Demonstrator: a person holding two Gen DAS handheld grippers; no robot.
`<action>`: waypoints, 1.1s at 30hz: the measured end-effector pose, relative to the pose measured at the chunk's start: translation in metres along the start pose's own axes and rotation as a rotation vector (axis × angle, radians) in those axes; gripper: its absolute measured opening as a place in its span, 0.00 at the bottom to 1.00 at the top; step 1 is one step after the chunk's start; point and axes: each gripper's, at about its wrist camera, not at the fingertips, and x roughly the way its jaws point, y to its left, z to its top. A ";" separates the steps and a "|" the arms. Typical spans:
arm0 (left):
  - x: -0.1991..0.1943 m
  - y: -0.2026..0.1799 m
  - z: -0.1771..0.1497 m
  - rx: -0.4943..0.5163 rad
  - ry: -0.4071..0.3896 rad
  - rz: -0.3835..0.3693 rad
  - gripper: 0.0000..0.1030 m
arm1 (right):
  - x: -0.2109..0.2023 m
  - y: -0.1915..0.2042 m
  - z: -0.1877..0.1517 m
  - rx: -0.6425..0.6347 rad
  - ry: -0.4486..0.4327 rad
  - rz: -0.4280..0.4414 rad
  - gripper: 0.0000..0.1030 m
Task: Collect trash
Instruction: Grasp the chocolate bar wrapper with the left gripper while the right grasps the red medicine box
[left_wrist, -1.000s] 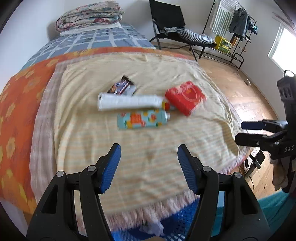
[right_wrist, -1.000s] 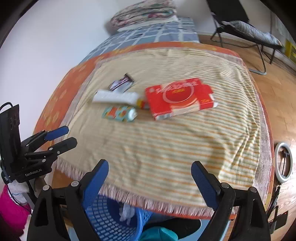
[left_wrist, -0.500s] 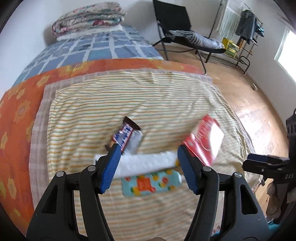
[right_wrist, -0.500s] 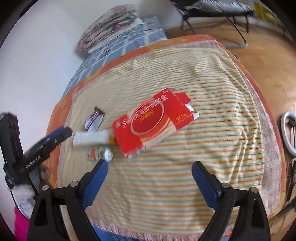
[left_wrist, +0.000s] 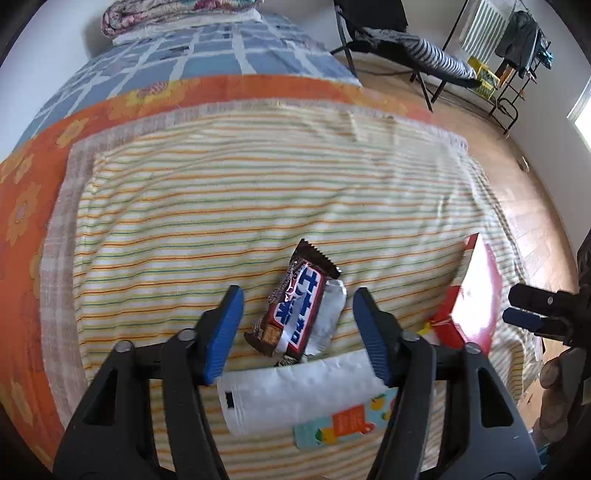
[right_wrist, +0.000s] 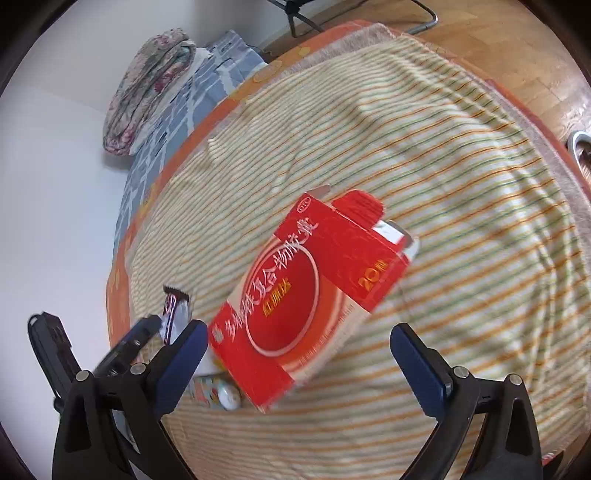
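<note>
A: The left gripper (left_wrist: 297, 321) is closing around the candy-bar wrapper (left_wrist: 295, 308) at lower centre, pads not touching yet.

B: The white tube (left_wrist: 295, 391) overlaps its near end; it might drag. The right gripper (right_wrist: 299, 363) gapes over the red carton (right_wrist: 310, 295).

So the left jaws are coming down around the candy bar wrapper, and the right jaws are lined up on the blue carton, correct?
Not quite: the carton is red, not blue, as the right wrist view shows. The rest holds: the left gripper has its jaws closing around the candy bar wrapper without touching it yet, and the right gripper stands wide open at the carton.
</note>
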 end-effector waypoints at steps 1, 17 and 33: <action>0.004 0.001 0.000 -0.002 0.010 -0.006 0.50 | 0.004 0.002 0.002 0.005 0.002 -0.003 0.97; 0.019 -0.027 -0.023 0.118 0.012 -0.037 0.15 | 0.044 0.030 0.030 -0.054 -0.011 -0.129 1.00; 0.020 -0.032 -0.025 0.134 0.002 -0.025 0.14 | 0.021 -0.001 0.036 0.066 -0.082 0.130 0.50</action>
